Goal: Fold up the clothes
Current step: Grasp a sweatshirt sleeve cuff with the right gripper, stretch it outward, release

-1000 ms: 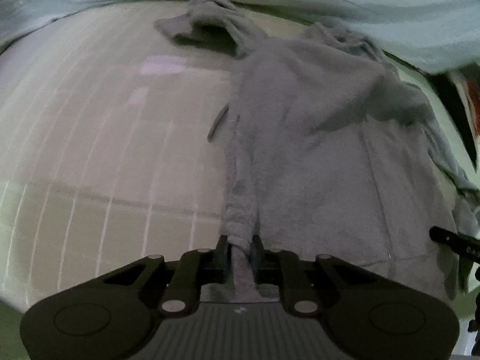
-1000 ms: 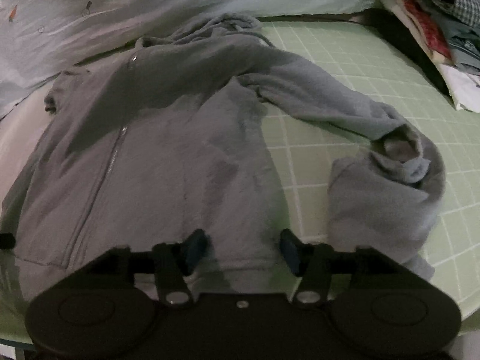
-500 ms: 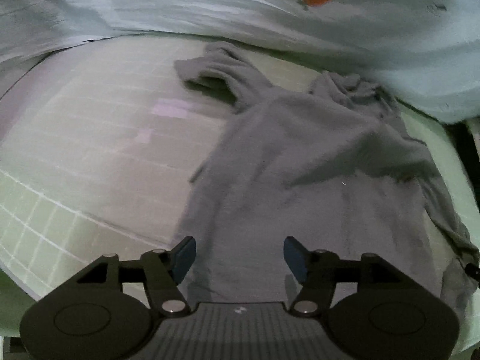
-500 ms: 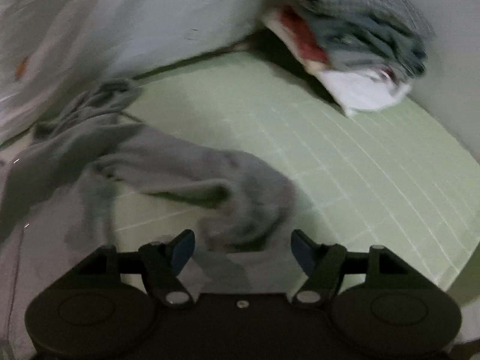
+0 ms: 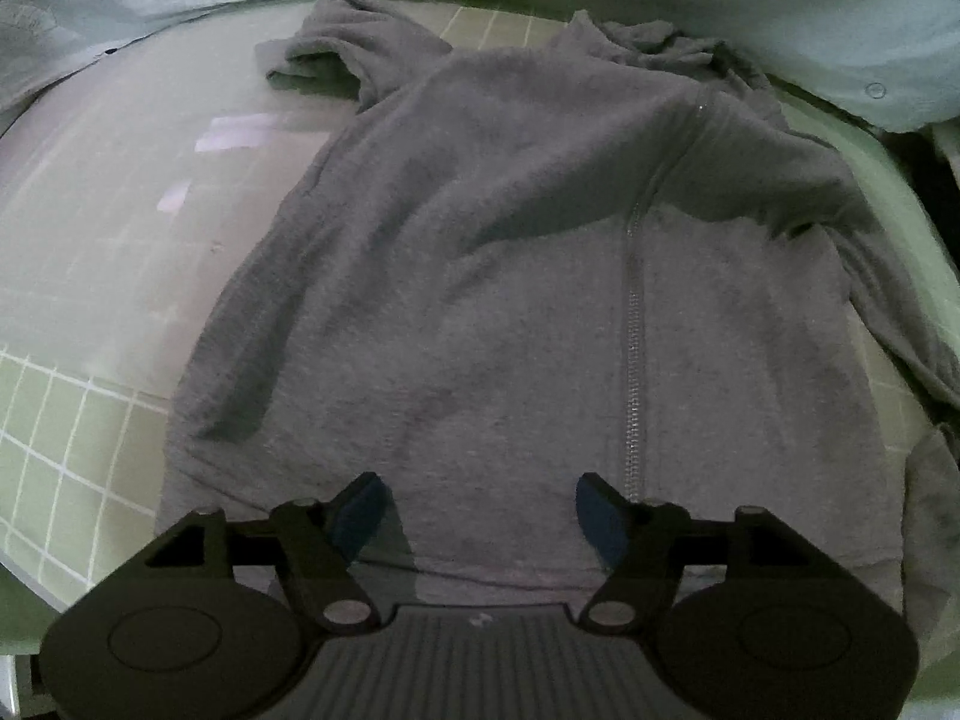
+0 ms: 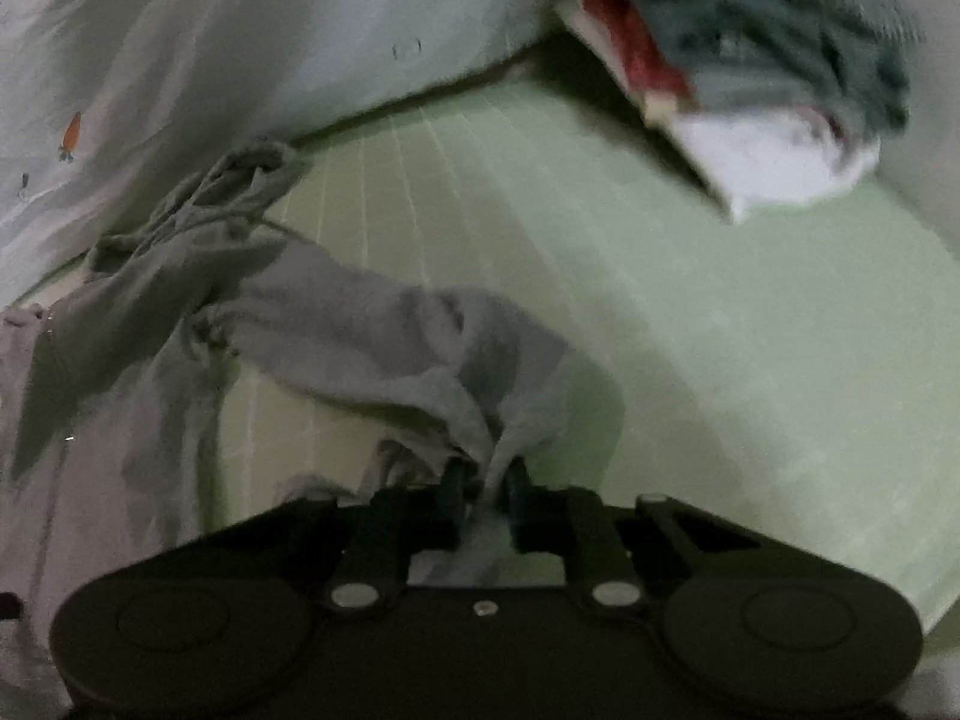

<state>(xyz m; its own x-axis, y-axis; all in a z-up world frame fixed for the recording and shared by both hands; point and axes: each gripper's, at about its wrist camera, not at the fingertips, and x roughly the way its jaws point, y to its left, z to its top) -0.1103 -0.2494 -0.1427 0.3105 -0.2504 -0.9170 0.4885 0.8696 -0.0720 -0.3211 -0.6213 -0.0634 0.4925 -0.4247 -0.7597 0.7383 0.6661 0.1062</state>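
we see a grey zip-up hoodie (image 5: 510, 300) spread front-up on a pale green mat with a white grid (image 5: 72, 432), its zipper (image 5: 631, 324) running up the middle toward the bunched hood (image 5: 648, 42) at the far edge. our left claw (image 5: 477, 510) hovers over the hem with its jaws opening; the blue pads (image 5: 360, 510) stand wide apart and press on nothing, though the hem cloth lies below and between them. one sleeve (image 5: 336, 54) lies crumpled at the far left of the garment, beside a glossy patch of the mat. in the right wrist view, our right claw (image 6: 487, 480) is closing, clenched on a pinch of the other sleeve (image 6: 384, 348), which rises in a gathered ridge from the jaws and trails back to the hoodie's body at the left. the mat (image 6: 690, 372) beyond that sleeve is bare. a pale bedsheet with a small carrot print (image 6: 180, 60) hangs along the far side, and a blurred stack of folded clothes (image 6: 756, 84), striped, teal, red and white, sits at the upper right corner of the mat.
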